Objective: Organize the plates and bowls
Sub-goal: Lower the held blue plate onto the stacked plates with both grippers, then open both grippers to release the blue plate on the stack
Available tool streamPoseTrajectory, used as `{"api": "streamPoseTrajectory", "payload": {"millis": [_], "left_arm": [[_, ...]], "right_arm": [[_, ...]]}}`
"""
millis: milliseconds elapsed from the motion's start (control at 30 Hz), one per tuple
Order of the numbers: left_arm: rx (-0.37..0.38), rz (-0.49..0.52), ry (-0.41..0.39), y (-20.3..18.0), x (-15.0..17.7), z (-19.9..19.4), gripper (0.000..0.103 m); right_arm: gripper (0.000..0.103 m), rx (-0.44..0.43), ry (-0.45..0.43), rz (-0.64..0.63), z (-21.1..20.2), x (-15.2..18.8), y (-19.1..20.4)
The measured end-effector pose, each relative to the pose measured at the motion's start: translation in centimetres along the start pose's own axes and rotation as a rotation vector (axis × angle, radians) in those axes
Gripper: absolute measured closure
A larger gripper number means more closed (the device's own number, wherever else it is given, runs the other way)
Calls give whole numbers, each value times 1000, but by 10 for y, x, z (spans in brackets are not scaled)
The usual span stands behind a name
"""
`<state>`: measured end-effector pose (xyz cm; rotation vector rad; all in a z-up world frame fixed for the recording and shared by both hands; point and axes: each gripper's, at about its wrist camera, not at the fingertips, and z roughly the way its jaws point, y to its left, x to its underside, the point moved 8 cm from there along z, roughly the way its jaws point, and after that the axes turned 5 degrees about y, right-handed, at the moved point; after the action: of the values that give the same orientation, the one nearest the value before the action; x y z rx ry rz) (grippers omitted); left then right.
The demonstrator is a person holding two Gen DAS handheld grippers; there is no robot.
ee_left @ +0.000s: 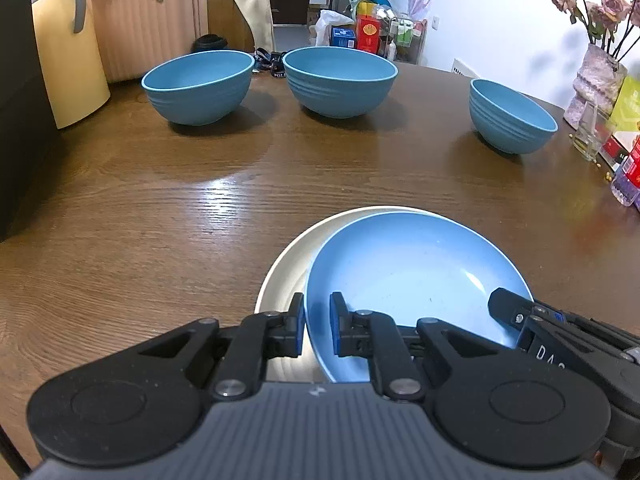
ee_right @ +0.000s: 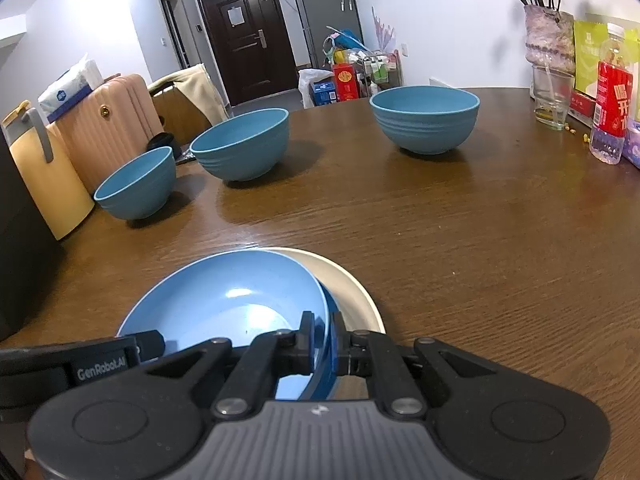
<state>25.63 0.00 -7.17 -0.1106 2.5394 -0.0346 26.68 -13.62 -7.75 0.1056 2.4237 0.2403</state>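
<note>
Both grippers pinching the blue plate [ee_left: 416, 276], one on each side of its rim.
Your left gripper [ee_left: 317, 326] and right gripper [ee_right: 324, 346] are clamped on the rim, plate tilted just ahead over the cream plate [ee_left: 284, 276]. Let go unevenly and it could slide off-centre. Three bowls [ee_left: 340, 80] wait well ahead.

Room: white walls [ee_right: 440, 20], dark panelled door [ee_right: 244, 40], pink suitcase [ee_left: 148, 20] beside glossy brown wood-grain worktop [ee_left: 160, 220], cluttered rack [ee_right: 372, 68].

Blue plate [ee_left: 416, 268] on cream plate [ee_left: 280, 276], three blue ribbed bowls [ee_left: 340, 80], brown woodgrain table [ee_left: 160, 220]
</note>
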Motion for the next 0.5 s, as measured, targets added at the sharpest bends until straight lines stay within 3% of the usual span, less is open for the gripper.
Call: {"api": "streamPoseTrajectory", "payload": {"millis": [400,467,500], "left_arm": [[12,0,3,0,0,-1,88],[17,2,-1,0,0,-2,82],[20,1,-7,0,-1,-4,73]], "right_arm": [[93,-26,11,13,2,0,-3],[93,-35,14,25,2,0,-5],[92,-42,14,33,1,0,-6]]}}
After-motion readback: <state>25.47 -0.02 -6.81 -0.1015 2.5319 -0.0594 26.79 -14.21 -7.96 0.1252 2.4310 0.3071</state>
